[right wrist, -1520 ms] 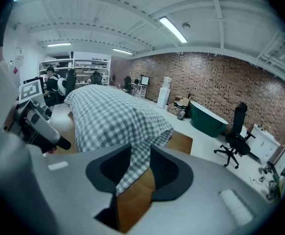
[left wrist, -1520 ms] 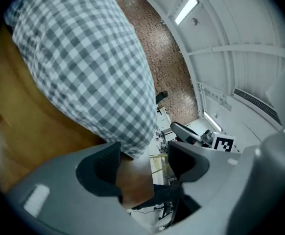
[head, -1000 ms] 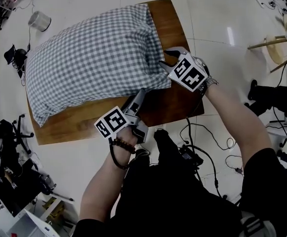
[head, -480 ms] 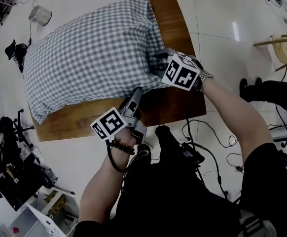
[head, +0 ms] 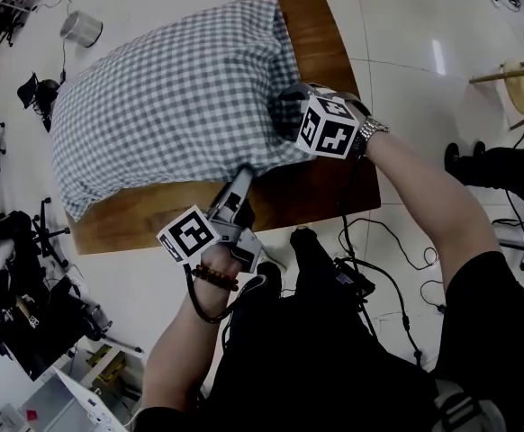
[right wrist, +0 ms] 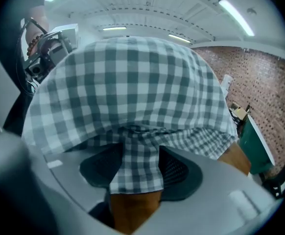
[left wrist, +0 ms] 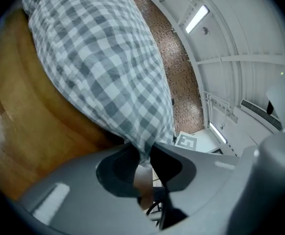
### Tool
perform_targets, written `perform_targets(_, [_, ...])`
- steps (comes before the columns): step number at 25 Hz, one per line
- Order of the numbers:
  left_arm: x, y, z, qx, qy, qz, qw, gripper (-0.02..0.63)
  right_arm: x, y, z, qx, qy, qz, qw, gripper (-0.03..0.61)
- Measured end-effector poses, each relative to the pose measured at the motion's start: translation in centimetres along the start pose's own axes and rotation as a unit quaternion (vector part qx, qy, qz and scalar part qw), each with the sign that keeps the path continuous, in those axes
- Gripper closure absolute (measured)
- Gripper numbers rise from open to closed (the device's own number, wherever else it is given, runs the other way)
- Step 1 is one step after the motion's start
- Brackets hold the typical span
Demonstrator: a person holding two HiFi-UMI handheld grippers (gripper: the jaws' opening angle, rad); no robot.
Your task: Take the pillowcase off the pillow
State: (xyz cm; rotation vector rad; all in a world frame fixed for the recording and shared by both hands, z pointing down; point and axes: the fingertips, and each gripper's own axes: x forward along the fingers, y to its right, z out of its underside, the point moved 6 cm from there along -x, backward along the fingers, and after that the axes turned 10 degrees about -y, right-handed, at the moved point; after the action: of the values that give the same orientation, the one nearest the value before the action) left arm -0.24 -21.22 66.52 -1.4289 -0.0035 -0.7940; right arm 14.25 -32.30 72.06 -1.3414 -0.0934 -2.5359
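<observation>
Pillowcase [head: 172, 97]: lying stuffed full across the wooden tabletop [head: 320, 43], showing a grey-and-white check, covering most of the wood and reaching past its left edge in the head view.
Left tool [head: 241, 176]: pointing at the near long edge of the pillowcase from the tabletop's front edge; having just been closing, now pinching a thin gathered fold of the checked cloth between nearly meeting pads, seen clearly in the left gripper view [left wrist: 143, 160].
Right tool [head: 284, 106]: sitting at the pillowcase's right end, angled downward; having just been opening, now standing well apart with a flat flap of the checked cloth lying in the gap, hanging loose over bare wood rather than being squeezed, as the right gripper view [right wrist: 137, 173] is showing.
Cloth between the two tools: bunching and wrinkling at the near right corner, resting on the tabletop there.
Left hand: wearing a beaded bracelet [head: 212, 275] at the wrist.
Right hand: wearing a metal watch [head: 370, 130].
Floor [head: 397, 25]: gleaming pale tile around the tabletop, carrying black cables [head: 379, 241] near the person's feet.
</observation>
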Motion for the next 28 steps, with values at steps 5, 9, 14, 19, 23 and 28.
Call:
perform_targets(5, [0.9,0.5,0.0,0.062,-0.002,0.060,0.9963,0.540,0.2,-0.9,-0.2,0.012,0.046,-0.033,0.998,0.293])
perform_targets(9, [1.3,2.7,-0.3,0.114,-0.007,0.123,0.9858,0.540,-1.1,-1.0,-2.3,0.046,0.095,-0.081,0.991,0.256])
perform_targets(14, [1.6,4.5,-0.6,0.131,-0.014,0.154,0.9792,0.540,-2.8,-0.8,-3.9,0.097,0.152,-0.130,0.975,0.252])
perform_targets(19, [1.2,1.8,-0.8,0.068,-0.021,0.073,0.9948,0.549,-2.0,-0.3,-4.5,0.171,0.186,-0.190,0.949,0.256])
perform_targets(23, [-0.5,5.7,-2.2,0.109,-0.017,0.129,0.9855,0.557,-2.3,-0.4,-5.9,0.224,0.174,-0.187,0.941,0.430])
perform_targets(28, [-2.9,6.5,-3.0,0.108,0.007,0.130,0.9856,0.588,-6.5,-0.1,-7.2,0.225,0.146,-0.112,0.957,0.540])
